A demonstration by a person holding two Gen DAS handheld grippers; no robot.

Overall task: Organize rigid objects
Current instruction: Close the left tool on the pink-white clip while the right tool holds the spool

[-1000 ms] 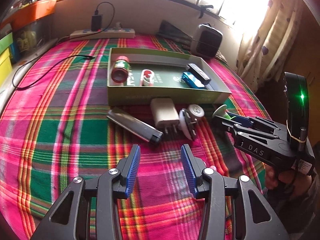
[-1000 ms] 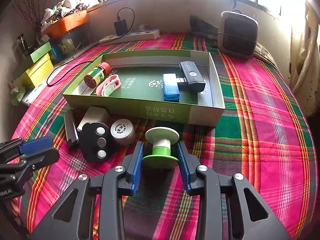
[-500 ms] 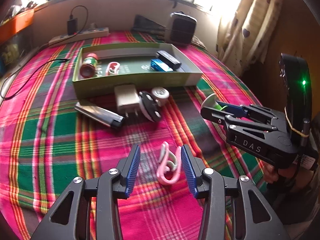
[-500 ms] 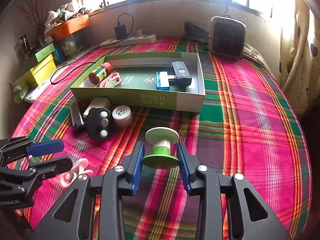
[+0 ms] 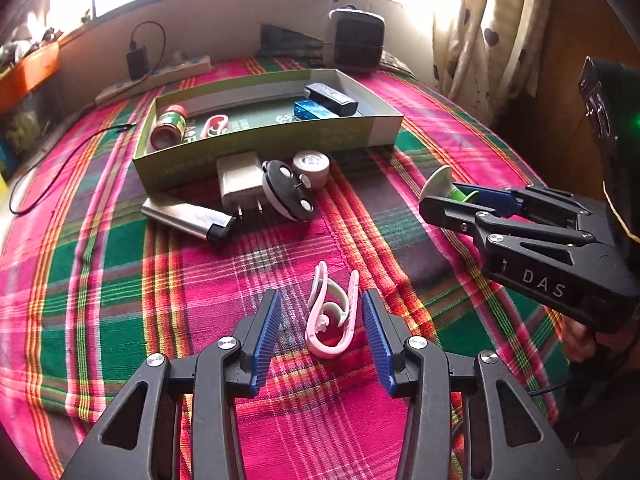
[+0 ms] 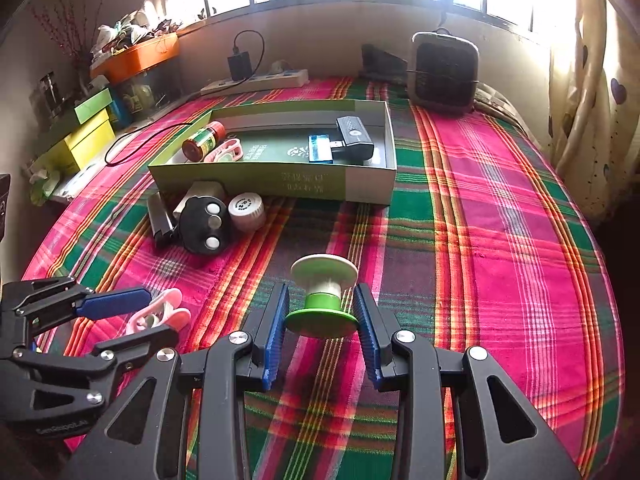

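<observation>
A pink clip (image 5: 332, 320) lies on the plaid cloth between the fingers of my left gripper (image 5: 320, 312), which stands open around it; the right pad is close to the clip's edge. In the right wrist view the left gripper (image 6: 162, 316) straddles the same pink clip (image 6: 170, 300) at lower left. My right gripper (image 6: 322, 308) is shut on a green and white spool (image 6: 324, 300), held above the cloth. From the left wrist view that right gripper (image 5: 440, 194) carries the spool (image 5: 438, 180) at right. The green box (image 5: 260, 140) holds a small bottle (image 5: 170, 130), another pink clip (image 5: 214, 126), a blue drive (image 5: 312, 109) and a black device (image 5: 330, 98).
In front of the box lie a silver lighter (image 5: 188, 220), a white charger (image 5: 240, 184), a black round plug (image 5: 288, 196) and a white cap (image 5: 311, 164). A power strip (image 6: 256, 80) and a dark heater (image 6: 444, 72) stand by the back wall. A curtain (image 6: 588, 92) hangs at right.
My left gripper has drawn back and rolled, and the pink clip has come to lie between its fingers. The right gripper has pulled back from the box with the spool still held.
</observation>
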